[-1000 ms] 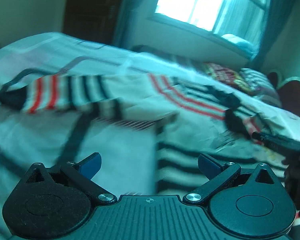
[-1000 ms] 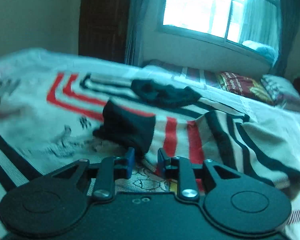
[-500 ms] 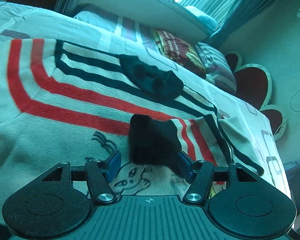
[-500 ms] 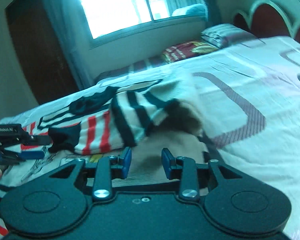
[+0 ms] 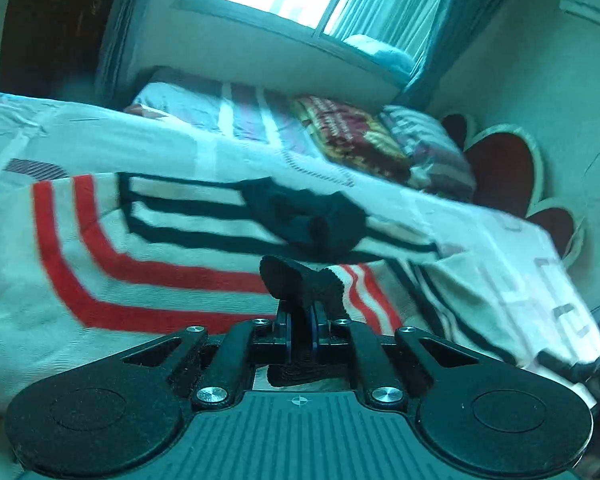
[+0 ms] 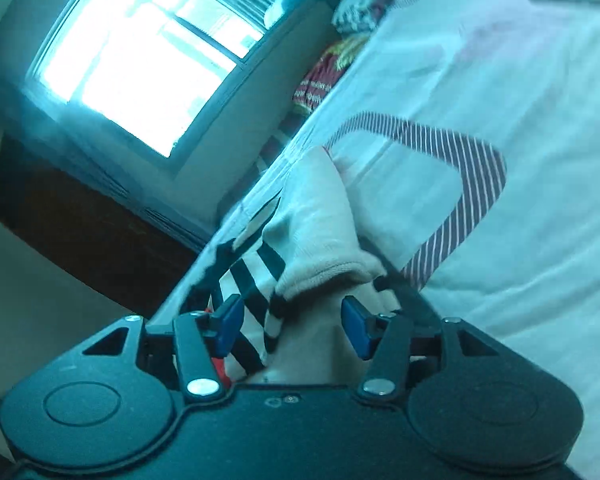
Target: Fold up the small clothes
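Now the left gripper (image 5: 301,325) pinches a black cuff (image 5: 300,284) of the striped sweater (image 5: 148,240) spread on the bed (image 5: 100,140). Beyond it lie a dark collar (image 5: 304,216) and pillows (image 5: 352,144). The right gripper (image 6: 292,324) is opening around a pale fold (image 6: 320,232).

Right tongs (image 6: 294,326) opening around striped sweater (image 6: 300,236).
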A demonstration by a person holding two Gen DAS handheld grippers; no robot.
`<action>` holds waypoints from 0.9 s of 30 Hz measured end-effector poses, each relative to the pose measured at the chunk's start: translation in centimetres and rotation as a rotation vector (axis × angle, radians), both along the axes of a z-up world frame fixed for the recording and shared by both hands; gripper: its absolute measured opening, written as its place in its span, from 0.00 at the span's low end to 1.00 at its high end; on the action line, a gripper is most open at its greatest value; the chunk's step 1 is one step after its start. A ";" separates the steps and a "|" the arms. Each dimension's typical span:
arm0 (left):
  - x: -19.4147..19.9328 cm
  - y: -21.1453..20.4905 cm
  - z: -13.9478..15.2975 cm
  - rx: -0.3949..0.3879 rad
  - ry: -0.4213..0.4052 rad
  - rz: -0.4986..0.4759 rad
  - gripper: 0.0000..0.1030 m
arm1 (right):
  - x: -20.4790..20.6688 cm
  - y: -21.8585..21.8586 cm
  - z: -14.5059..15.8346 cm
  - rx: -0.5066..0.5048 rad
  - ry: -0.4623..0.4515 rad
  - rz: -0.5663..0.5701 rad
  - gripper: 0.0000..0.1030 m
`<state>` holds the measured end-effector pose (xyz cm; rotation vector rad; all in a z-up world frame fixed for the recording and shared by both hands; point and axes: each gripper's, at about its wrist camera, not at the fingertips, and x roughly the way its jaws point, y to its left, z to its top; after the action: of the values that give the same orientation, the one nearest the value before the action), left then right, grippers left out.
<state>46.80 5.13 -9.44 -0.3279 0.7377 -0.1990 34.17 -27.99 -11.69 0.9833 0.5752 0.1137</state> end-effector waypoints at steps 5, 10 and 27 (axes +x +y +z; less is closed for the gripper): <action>-0.2 2.0 -3.1 -0.029 0.073 0.036 0.08 | 1.3 -1.0 -2.5 0.164 0.039 -0.030 0.50; 0.0 1.9 -3.1 -0.042 0.061 0.050 0.08 | 2.3 -2.6 -4.1 0.328 0.030 -0.083 0.44; 0.2 2.2 -2.9 0.041 0.067 0.050 0.08 | 4.1 -3.0 -4.9 0.308 0.087 -0.095 0.16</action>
<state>46.96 7.36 -12.29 -0.3150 0.7978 -0.1255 38.22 -31.01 -16.55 1.3186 0.6005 0.0765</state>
